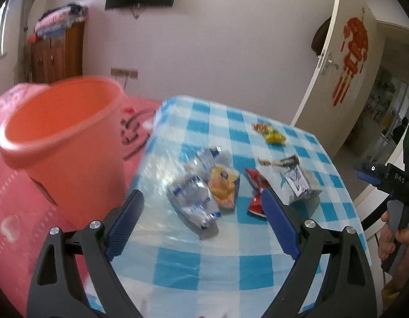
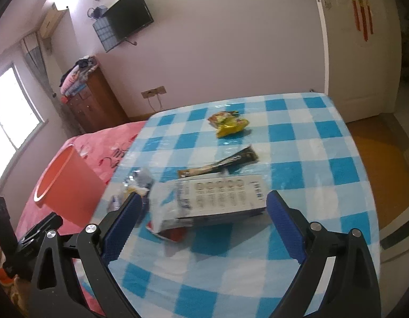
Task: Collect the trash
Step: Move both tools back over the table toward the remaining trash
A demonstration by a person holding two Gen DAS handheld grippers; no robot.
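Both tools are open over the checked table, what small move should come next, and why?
Probably lower the right tool onto the white packet and close. It lies nearest, between the open fingers, and the orange bin stands empty-looking at the table's left edge.

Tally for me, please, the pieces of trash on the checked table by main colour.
silver-blue wrappers: 2
yellow wrappers: 2
red wrapper: 1
white packet: 1
dark strip wrapper: 1
Total: 7
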